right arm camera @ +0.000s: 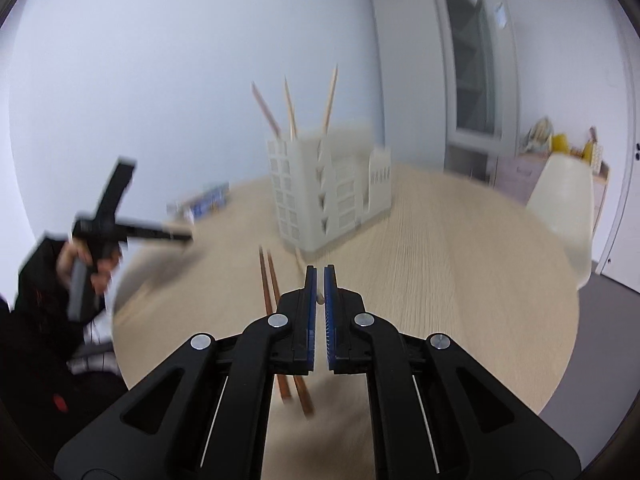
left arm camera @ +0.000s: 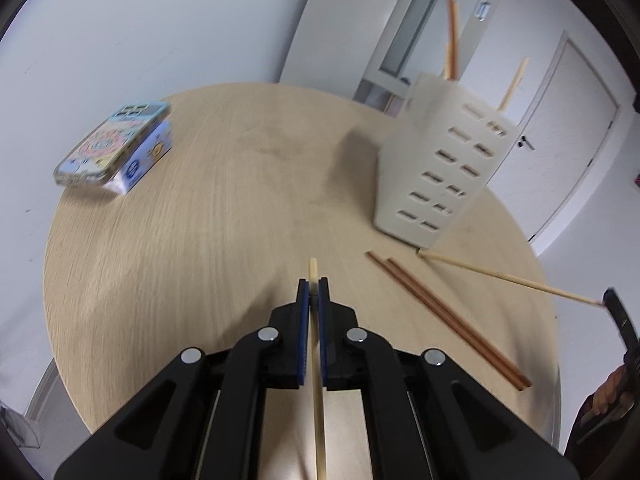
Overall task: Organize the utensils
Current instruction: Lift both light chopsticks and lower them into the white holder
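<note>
A white slotted utensil holder stands on the round wooden table, with several chopsticks upright in it. My left gripper is shut on a pale chopstick that runs back between its fingers. Two brown chopsticks lie side by side on the table. My right gripper is shut on the end of a second pale chopstick, whose far tip lies near the holder's base. In the right wrist view the left gripper is blurred, held by a hand.
A phone in a patterned case rests on a blue box at the table's far left edge. A white chair stands beyond the table on the right. Behind the holder are white walls and a door.
</note>
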Demonstrator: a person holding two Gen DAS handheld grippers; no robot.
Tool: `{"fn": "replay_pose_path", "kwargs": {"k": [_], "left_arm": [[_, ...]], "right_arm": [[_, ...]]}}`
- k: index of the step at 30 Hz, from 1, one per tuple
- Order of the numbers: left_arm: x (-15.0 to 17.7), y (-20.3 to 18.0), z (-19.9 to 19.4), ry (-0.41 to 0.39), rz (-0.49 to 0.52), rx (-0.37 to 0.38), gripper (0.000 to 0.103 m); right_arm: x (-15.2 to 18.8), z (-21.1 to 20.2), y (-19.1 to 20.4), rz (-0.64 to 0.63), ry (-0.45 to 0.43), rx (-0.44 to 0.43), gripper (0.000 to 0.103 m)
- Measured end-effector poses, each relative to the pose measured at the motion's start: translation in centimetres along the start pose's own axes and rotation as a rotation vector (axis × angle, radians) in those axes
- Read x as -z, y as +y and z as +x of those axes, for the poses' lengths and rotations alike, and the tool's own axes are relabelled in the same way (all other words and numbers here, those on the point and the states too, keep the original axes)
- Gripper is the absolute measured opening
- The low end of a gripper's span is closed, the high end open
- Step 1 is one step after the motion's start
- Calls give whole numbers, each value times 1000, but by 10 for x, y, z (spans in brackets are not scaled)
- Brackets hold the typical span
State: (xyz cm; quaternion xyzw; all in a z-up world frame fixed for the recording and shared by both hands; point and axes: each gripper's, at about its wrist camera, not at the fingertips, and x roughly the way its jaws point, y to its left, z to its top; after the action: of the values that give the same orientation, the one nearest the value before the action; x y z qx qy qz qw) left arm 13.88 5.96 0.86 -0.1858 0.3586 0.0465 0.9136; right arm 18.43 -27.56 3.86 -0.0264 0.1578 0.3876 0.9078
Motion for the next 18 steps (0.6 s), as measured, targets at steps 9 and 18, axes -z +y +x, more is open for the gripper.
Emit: {"fn": "replay_pose_path", "kwargs": {"k": [9, 18], "left_arm": [[-17, -24, -23, -84, 50, 100, 4], [-36, -37, -40, -157, 99, 151, 4]], "right_arm": [[-44, 9, 13, 68, -141, 34, 3], [-82, 38, 7, 159, -152, 50, 3]]}}
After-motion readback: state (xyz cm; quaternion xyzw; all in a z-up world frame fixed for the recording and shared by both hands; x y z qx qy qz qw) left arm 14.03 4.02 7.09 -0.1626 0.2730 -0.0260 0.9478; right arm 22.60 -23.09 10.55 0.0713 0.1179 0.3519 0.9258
